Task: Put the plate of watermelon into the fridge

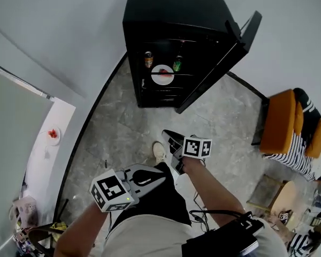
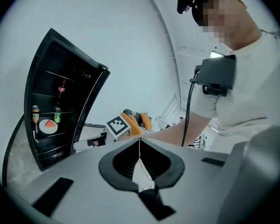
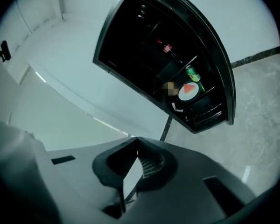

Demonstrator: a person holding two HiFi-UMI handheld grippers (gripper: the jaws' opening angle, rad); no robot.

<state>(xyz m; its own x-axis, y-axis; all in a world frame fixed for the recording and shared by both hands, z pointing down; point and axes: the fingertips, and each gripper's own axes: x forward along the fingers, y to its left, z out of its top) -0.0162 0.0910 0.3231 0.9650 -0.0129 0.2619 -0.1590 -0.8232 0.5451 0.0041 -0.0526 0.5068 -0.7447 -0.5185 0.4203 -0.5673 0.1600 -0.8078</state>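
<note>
Already shelved: watermelon plate [image 1: 162, 75] between can [image 1: 148, 59], bottle [image 1: 177, 63]; fridge door [image 1: 216, 68] open.

Both arms are bent low at the waist, well short of the fridge [image 1: 171, 15]. The left gripper [image 1: 161, 176] and right gripper [image 1: 167, 135] point toward it — each pair of fingers [image 3: 151, 164] pressed together (nothing between them).

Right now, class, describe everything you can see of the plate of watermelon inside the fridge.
The plate is round, white and smooth-looking. A red wedge of watermelon lies on it. It sits level on a shelf of the open black fridge, near the front, between a brown can and a green bottle. Only the shelf seems to touch it.
</note>
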